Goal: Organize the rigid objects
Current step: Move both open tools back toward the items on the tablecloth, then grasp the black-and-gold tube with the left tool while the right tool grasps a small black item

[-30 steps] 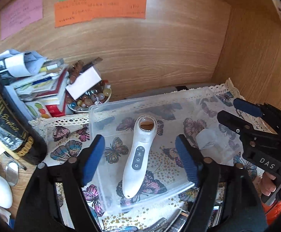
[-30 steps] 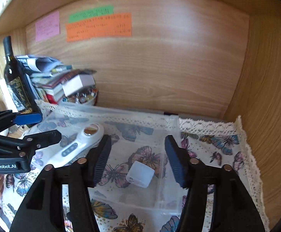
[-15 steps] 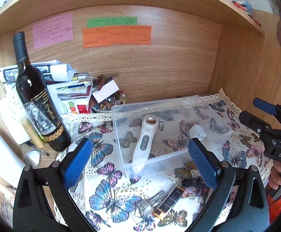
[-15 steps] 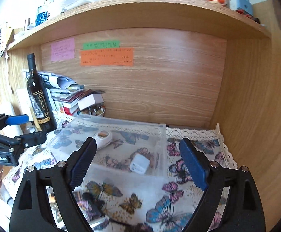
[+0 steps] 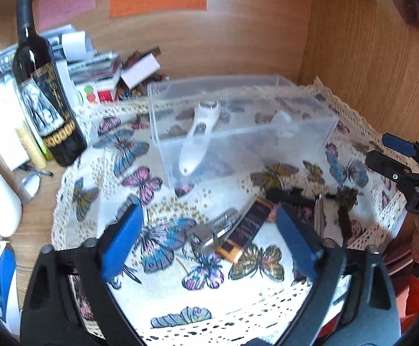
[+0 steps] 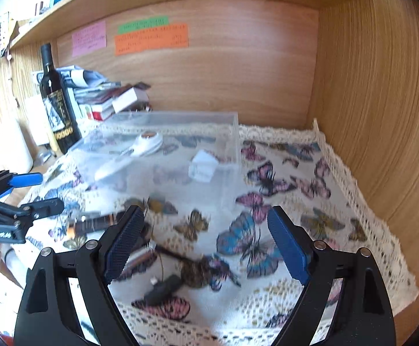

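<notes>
Left claw (image 5: 206, 242): jaws spread wide, holding nothing, poised above the bench (image 5: 36, 207) and angled down. Directly between its fingers lay a small silver metal piece (image 5: 209, 235) touching a dark flat bar with an orange end (image 5: 245, 230), long axis running from 7 to 1 o'clock. Judged the nearer claw for that pair.

Right claw (image 6: 205, 245): likewise wide and unloaded; below it, a black cabled item (image 6: 163, 287), blurred.

Clear plastic box (image 5: 332, 124) at 12 o'clock, well apart, containing a white handheld device (image 5: 196, 141) and a white cube (image 6: 203, 165).
</notes>
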Available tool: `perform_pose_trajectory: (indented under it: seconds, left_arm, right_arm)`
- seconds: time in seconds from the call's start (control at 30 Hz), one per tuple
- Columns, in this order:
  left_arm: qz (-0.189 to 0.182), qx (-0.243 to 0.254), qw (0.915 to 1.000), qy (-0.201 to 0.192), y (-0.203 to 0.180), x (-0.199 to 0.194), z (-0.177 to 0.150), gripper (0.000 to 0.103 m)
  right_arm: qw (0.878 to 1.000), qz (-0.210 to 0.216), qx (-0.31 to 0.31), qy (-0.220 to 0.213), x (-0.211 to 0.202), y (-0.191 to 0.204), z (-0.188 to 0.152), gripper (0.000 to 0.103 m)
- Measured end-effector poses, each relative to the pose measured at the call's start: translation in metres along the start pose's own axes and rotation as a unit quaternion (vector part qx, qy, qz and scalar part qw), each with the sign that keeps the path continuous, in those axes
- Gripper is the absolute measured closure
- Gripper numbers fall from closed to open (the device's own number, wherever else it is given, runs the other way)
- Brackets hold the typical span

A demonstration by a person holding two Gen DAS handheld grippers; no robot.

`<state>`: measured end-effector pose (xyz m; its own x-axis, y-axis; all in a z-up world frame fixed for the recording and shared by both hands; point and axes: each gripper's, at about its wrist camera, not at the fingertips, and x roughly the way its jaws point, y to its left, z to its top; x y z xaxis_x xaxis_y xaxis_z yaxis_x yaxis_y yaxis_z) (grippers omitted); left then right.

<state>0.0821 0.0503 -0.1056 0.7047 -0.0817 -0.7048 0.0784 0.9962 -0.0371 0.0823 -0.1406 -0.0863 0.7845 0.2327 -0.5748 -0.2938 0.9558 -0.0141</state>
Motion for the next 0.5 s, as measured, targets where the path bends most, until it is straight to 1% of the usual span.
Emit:
perform_pose_trajectory:
  seconds: [0.03, 0.1, 0.13, 0.2, 0.27, 0.33, 0.4, 0.5]
  left_arm:
    - [-0.004, -0.002, 0.9999, 0.009, 0.0, 0.004, -0.004, 0.025]
    - [-0.016, -0.008, 0.9996, 0.022, 0.0, 0.009, -0.011, 0.037]
    - [-0.022, -0.008, 0.9994, 0.027, -0.001, 0.012, -0.013, 0.04]
    - [-0.034, -0.003, 0.9988, 0.035, -0.006, 0.016, -0.017, 0.05]
    - [-0.045, 0.003, 0.9981, 0.042, -0.012, 0.02, -0.019, 0.054]
    - [-0.049, 0.011, 0.9977, 0.046, -0.019, 0.024, -0.019, 0.054]
    - [-0.049, 0.019, 0.9974, 0.05, -0.025, 0.03, -0.019, 0.055]
    - [-0.044, 0.027, 0.9969, 0.059, -0.029, 0.039, -0.017, 0.055]
  right_arm:
    - [1.0, 0.002, 0.002, 0.006, 0.001, 0.0, -0.005, 0.017]
    - [1.0, 0.007, 0.006, 0.018, 0.003, 0.0, -0.014, 0.019]
    - [1.0, 0.011, 0.008, 0.023, 0.004, 0.001, -0.018, 0.019]
    - [0.999, 0.018, 0.012, 0.033, 0.005, 0.003, -0.026, 0.02]
    - [0.999, 0.023, 0.013, 0.043, 0.007, 0.005, -0.032, 0.025]
    - [0.998, 0.029, 0.015, 0.054, 0.009, 0.007, -0.038, 0.031]
    - [0.997, 0.041, 0.016, 0.064, 0.012, 0.01, -0.044, 0.033]
    - [0.996, 0.052, 0.014, 0.077, 0.014, 0.016, -0.052, 0.04]
